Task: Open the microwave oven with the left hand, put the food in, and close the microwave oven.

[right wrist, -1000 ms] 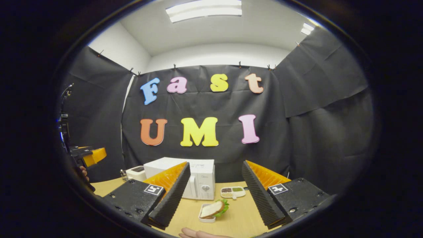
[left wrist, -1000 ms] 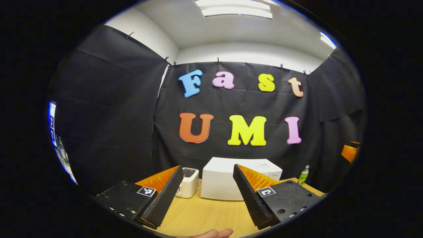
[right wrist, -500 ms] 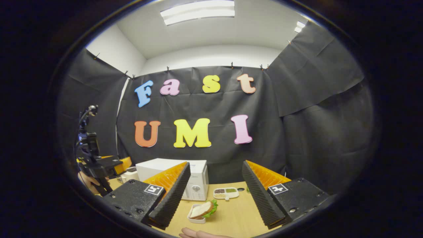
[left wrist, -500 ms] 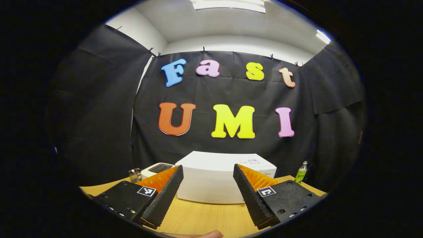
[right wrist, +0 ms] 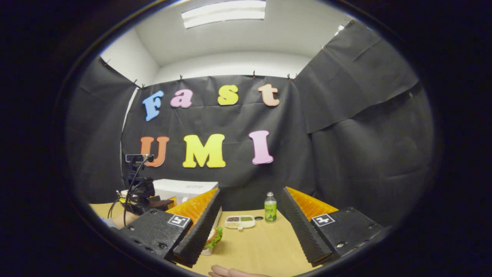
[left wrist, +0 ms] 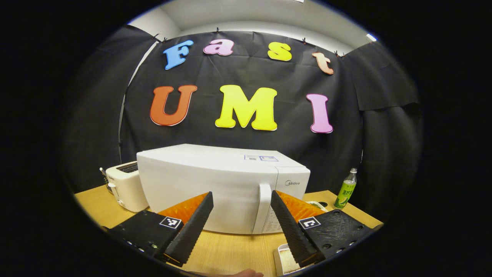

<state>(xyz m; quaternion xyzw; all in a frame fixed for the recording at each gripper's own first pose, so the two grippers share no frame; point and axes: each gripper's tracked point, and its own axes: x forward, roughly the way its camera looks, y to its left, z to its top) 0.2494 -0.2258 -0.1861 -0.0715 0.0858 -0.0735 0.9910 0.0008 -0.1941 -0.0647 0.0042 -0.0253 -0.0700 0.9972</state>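
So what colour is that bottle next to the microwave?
Green, with a pale cap; the bottle shows best in the left gripper view.

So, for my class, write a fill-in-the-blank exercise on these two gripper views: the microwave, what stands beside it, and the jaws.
1. The door of the microwave is ____.
2. The white appliance on the table beside the microwave, on the side away from its handle, is a ____.
3. The jaws of the left gripper stand ____, holding nothing.
4. The green drink by the divided dish comes in a ____.

Missing words: closed; toaster; open; bottle
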